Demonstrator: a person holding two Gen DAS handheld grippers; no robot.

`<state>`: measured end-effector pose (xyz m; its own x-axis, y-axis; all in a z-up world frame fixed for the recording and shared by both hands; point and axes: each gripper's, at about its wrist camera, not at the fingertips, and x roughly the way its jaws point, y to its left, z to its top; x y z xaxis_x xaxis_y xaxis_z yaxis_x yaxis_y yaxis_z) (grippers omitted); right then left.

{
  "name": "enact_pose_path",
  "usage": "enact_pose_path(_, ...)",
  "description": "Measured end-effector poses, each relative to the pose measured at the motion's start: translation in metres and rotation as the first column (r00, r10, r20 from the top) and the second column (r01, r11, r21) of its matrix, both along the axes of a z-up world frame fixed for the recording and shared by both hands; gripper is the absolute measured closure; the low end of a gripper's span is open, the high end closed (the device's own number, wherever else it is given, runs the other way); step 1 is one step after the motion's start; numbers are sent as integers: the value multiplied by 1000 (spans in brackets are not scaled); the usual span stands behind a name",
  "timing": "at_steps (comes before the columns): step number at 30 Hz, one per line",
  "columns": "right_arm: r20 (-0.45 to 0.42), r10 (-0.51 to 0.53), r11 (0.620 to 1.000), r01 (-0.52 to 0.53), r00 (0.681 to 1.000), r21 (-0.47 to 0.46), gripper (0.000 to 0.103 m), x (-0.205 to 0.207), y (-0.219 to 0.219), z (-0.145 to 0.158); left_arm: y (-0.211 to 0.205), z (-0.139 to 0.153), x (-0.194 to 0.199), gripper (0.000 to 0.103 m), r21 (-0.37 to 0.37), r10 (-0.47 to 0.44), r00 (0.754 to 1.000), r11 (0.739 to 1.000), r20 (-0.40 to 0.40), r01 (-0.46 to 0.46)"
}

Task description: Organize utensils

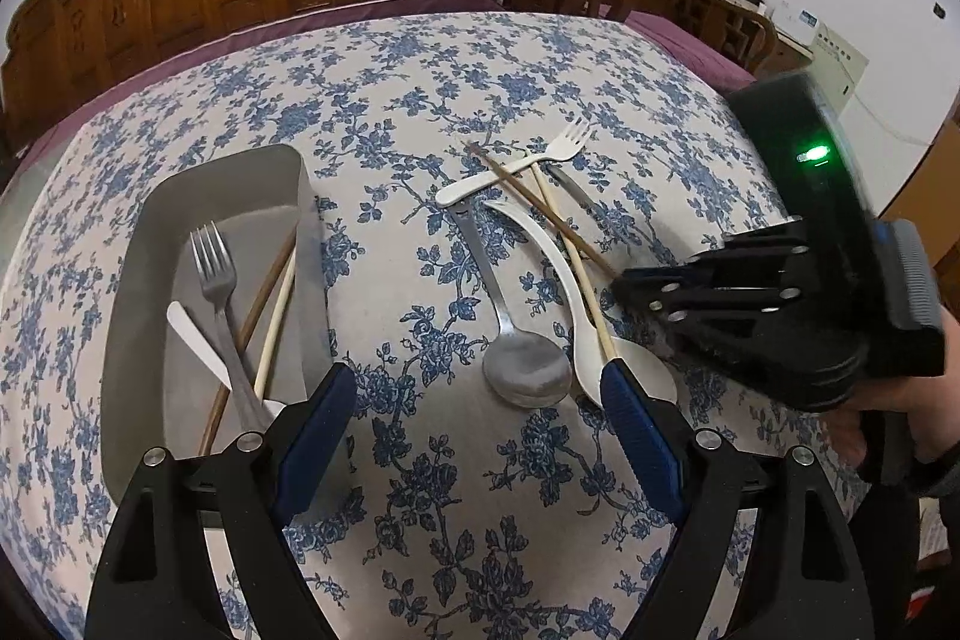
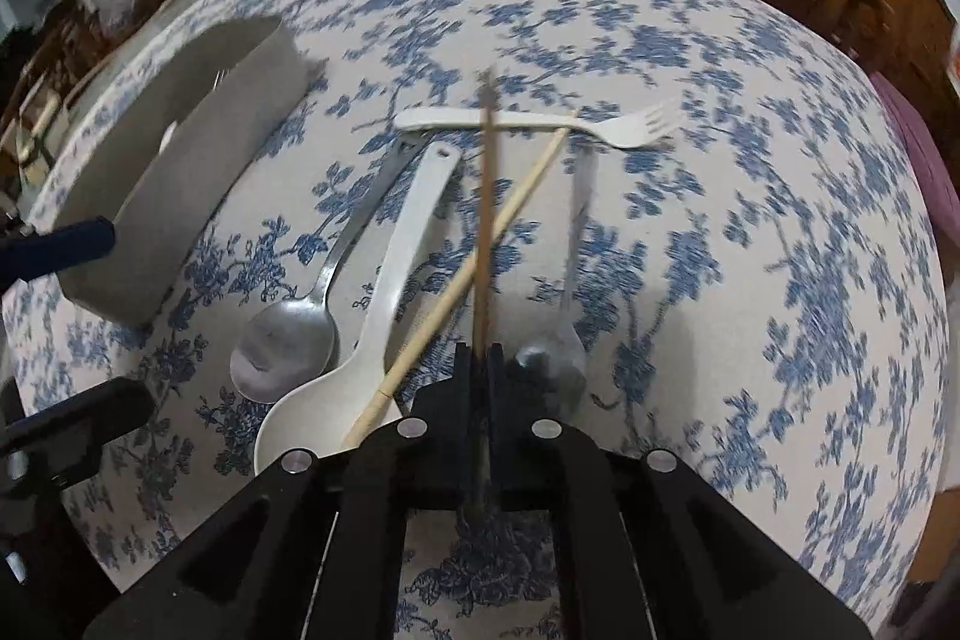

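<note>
Two grippers: both over a bench (image 1: 420,70) under a blue-flowered cloth.
Grey tray (image 1: 144,250): far left, already holding a metal fork (image 1: 216,280), a white knife (image 1: 195,343), one dark and one pale chopstick.
Left gripper (image 1: 474,436): jaws spread wide with nothing between them, hanging over bare cloth between the tray and the loose pile.
Loose pile: right of the tray lie a metal spoon (image 1: 522,370), a white spoon (image 1: 576,304), a white fork (image 1: 516,166), a pale chopstick (image 2: 462,280) and a second, blurred metal piece (image 2: 558,340) that I cannot identify, all crossing or touching one another.
Right gripper (image 2: 480,358): jaws pinched nearly together on the near end of the dark chopstick (image 2: 483,196).
Dark chopstick, look: thin, straight, brown, smooth; its far end crosses over the white fork's handle and it crosses the pale chopstick midway.
Risk, slip: the grip sits at one end of a slick, narrow stick, so it could pivot or slide out when lifted.
Risk, drag: where it touches the pale chopstick and the fork, a sideways pull would likely scatter them.
Risk, tray: a long stick brought in at an angle could catch the tray wall.
</note>
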<state>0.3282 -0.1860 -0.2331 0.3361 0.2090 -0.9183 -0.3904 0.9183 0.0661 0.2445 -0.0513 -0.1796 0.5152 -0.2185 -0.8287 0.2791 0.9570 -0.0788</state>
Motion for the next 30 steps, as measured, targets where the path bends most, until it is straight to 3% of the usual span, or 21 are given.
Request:
enact_pose_path(6, 24, -70, 993, 67, 997, 101, 97, -13, -24, 20, -7, -11, 15, 24, 1, 9, 1000, 1000, -29, -9)
enact_pose_path(11, 26, -74, 990, 71, 997, 119, 97, -24, -32, 23, -12, -28, 34, 40, 8, 27, 996, 1000, -84, -27)
enact_pose_path(14, 23, -82, 988, 78, 996, 136, 97, -30, -38, 24, -17, -36, 42, 42, 40, 43, 993, 998, -107, -39)
enact_pose_path(24, 39, -76, 981, 67, 996, 180, 97, -42, -41, 32, -25, -43, 39, 42, 123, 55, 991, 992, -120, -40)
enact_pose_path(28, 52, -75, 977, 63, 996, 204, 97, -45, -41, 37, -28, -43, 31, 53, 119, 32, 990, 993, -135, -16)
enact_pose_path(30, 55, -76, 975, 62, 996, 215, 97, -45, -42, 38, -28, -46, 29, 53, 116, 38, 988, 993, -146, -20)
